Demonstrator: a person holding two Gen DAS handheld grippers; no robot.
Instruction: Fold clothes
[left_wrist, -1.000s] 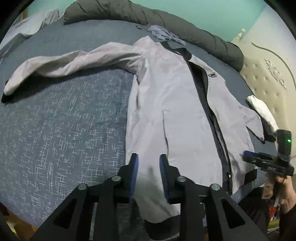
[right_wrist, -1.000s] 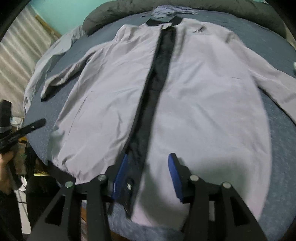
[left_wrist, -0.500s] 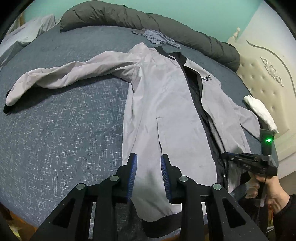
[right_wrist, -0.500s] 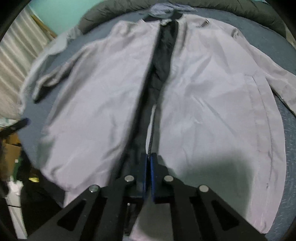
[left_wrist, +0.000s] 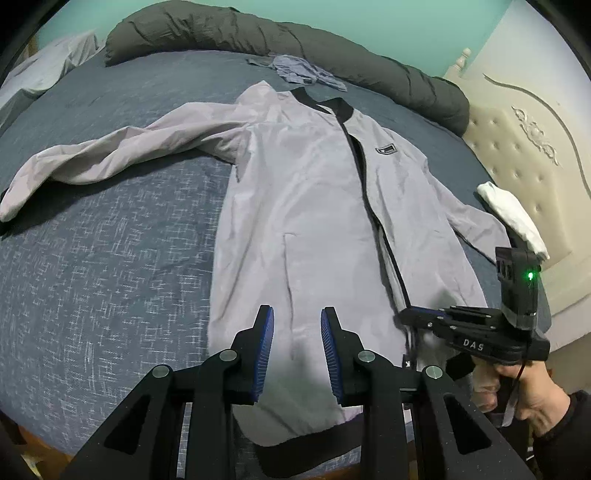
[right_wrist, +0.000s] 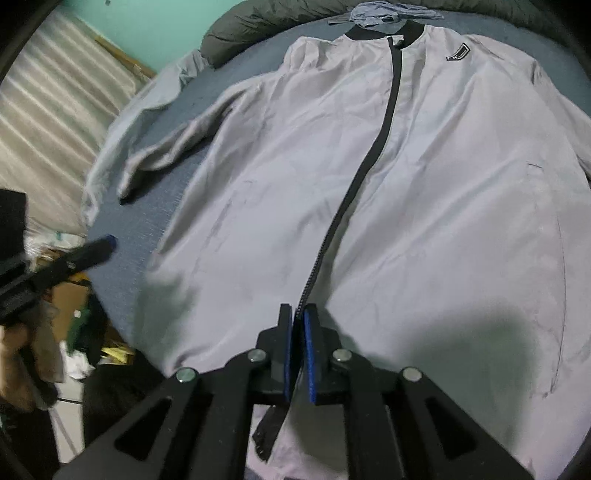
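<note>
— Where is the jacket?

— My grey jacket (left_wrist: 303, 206) lies face up, spread flat on the blue bedspread (left_wrist: 96, 266), its black collar (right_wrist: 384, 31) toward the dark rolled duvet (left_wrist: 258, 37) and its hem at the bedspread's near edge. One sleeve (left_wrist: 110, 155) stretches out sideways from the jacket's shoulder.

— And your grippers?

— My right gripper (right_wrist: 298, 325) is pinched tight on the jacket's black zipper edge (right_wrist: 369, 166) near the hem. My left gripper (left_wrist: 297, 339) hovers above the jacket's lower front panel, its blue pads (left_wrist: 264, 350) parted with nothing between them.

— What else is around the jacket?

— A crumpled blue garment (left_wrist: 303, 72) just beyond the collar, a white folded cloth (left_wrist: 513, 214) past the far sleeve, by the cream headboard (left_wrist: 524, 147).
</note>
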